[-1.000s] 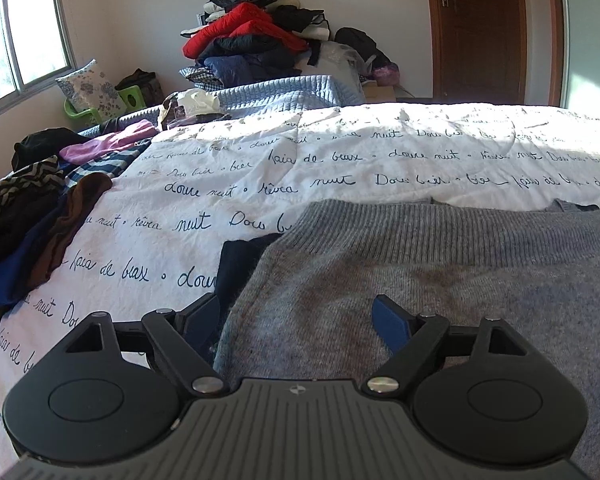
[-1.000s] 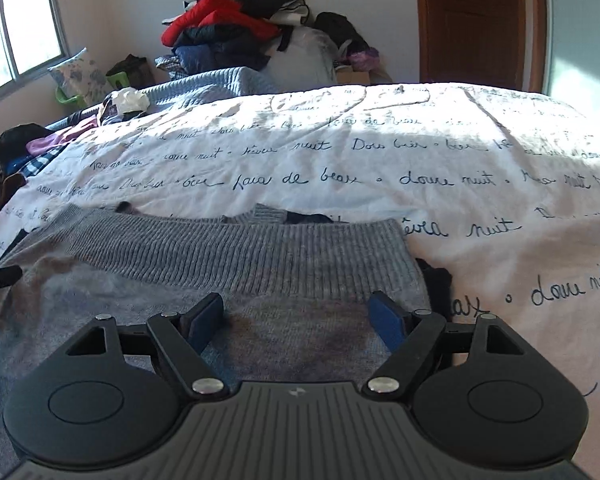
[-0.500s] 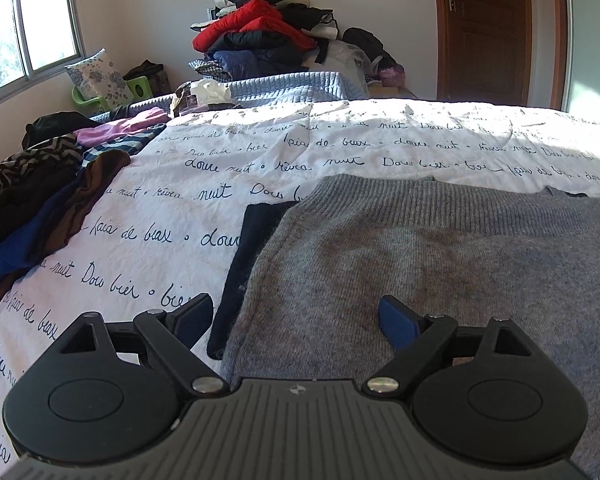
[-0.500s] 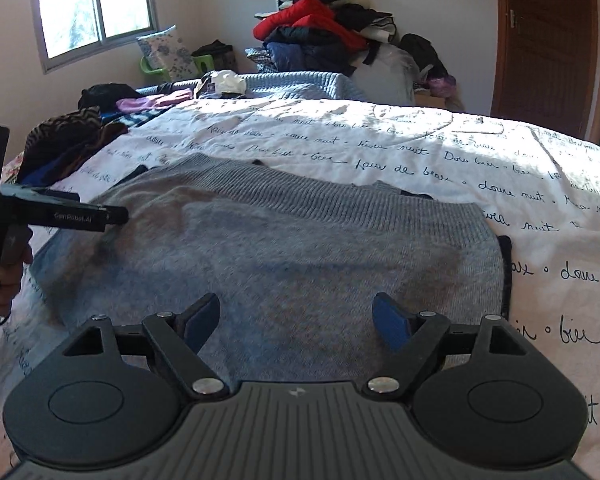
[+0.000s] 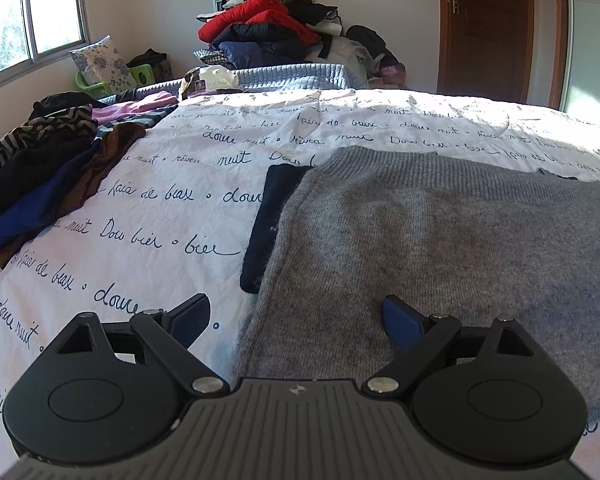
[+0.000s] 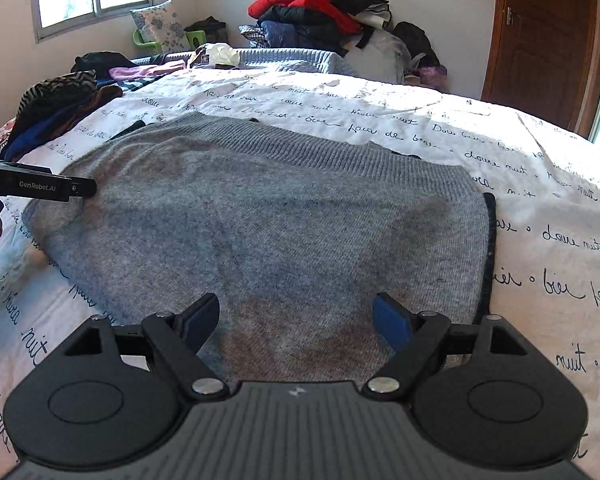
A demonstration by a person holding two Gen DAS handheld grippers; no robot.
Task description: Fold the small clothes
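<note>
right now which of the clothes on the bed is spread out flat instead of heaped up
The grey knitted sweater, lying flat on the white script-printed bedcover. The striped, blue and brown clothes at the bed's edge sit in a crumpled heap.

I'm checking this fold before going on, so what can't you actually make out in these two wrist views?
- Gray sweater: near edge hidden by the left gripper body in the left view, by the right gripper in the right.
- Dark garment underneath: only edge strips show.
- Clothes pile by the wall: items too small and tangled to separate.
- Person's hand: cut off at the right view's left edge.
</note>
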